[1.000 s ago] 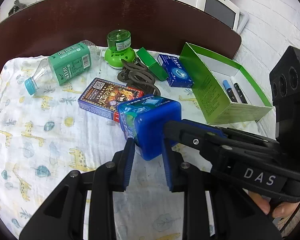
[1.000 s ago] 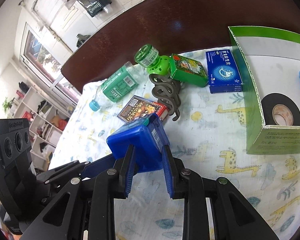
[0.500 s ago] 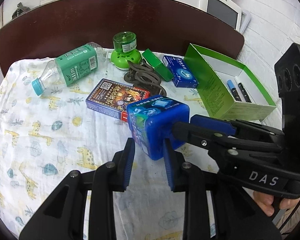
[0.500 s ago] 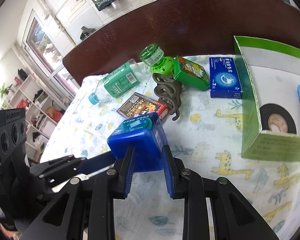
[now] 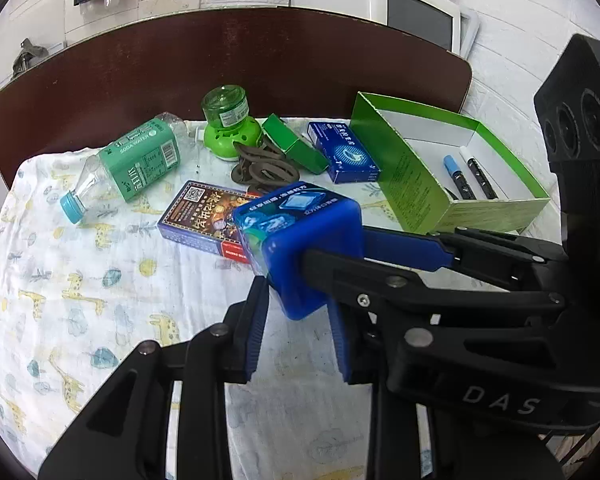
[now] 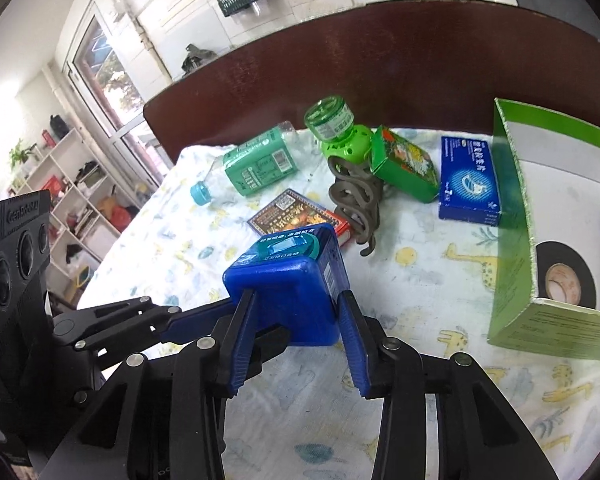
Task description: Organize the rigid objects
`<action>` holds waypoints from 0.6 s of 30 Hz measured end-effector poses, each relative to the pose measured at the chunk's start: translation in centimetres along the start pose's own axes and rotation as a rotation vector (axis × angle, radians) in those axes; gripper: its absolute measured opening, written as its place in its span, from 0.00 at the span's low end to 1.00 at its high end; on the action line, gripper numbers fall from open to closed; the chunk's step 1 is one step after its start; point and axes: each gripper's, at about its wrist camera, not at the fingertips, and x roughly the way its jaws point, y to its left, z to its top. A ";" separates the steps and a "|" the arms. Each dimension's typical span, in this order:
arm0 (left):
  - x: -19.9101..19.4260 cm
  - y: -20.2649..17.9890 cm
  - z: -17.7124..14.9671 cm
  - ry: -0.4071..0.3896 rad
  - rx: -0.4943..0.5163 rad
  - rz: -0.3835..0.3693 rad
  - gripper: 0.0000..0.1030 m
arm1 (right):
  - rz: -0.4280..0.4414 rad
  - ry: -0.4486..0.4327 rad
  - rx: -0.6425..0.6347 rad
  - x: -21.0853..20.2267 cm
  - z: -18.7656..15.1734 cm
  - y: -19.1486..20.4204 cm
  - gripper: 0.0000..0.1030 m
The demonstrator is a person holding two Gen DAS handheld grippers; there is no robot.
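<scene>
The blue box is above the cloth-covered bench, between the fingers of both grippers. The left gripper is narrow and clamps its lower corner. The right gripper is opening its jaws, with the box between them and no firm press visible. The box is tilted, its printed lid facing up and away; it is almost a cube, so I cannot tell a long axis. I count one blue box, one bottle, one green carton, two pens and one tape roll.
</scene>
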 end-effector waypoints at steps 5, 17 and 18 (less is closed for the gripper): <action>-0.6 -0.9 0.6 -0.022 0.023 -0.003 0.27 | -0.010 -0.037 -0.007 -1.6 0.2 0.2 0.41; -1.6 -6.1 4.4 -0.100 0.136 -0.037 0.27 | -0.045 -0.154 0.024 -6.5 1.5 -2.1 0.41; -1.5 -6.8 4.9 -0.105 0.148 -0.043 0.27 | -0.051 -0.167 0.030 -7.1 1.7 -2.5 0.41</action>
